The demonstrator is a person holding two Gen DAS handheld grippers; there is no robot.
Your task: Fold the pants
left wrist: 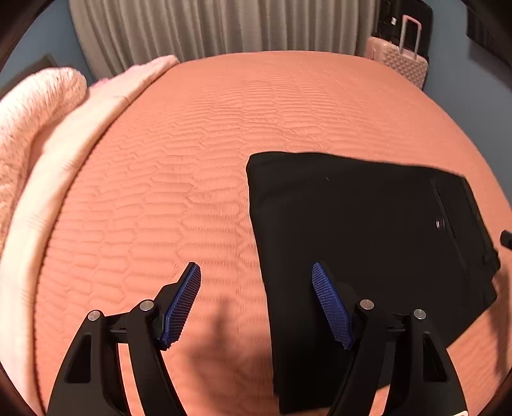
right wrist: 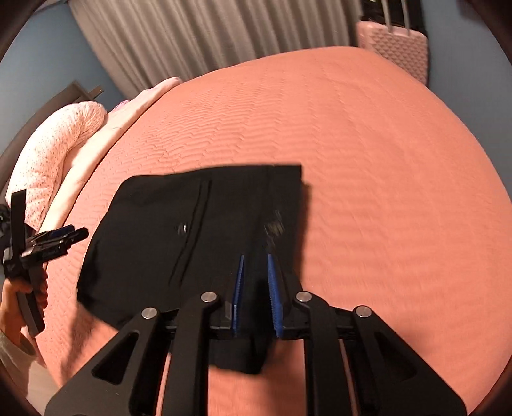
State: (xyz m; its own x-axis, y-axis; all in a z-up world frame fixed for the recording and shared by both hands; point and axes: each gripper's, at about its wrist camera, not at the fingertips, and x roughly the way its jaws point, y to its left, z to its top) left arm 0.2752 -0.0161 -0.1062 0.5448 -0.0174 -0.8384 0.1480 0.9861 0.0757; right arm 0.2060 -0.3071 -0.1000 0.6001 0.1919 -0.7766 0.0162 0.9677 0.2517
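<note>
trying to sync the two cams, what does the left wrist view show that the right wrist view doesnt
Only the left wrist view shows the left claw from behind, jaws wide apart with nothing between them, over the near left edge of the black pants.

Only the right wrist view shows the right claw nearly closed with the pants' near edge between its pads, and the person's hand holding the left claw from the side.

Both show the folded pants on the orange bedspread, the pink blanket, the grey curtain and the pink suitcase.
</note>
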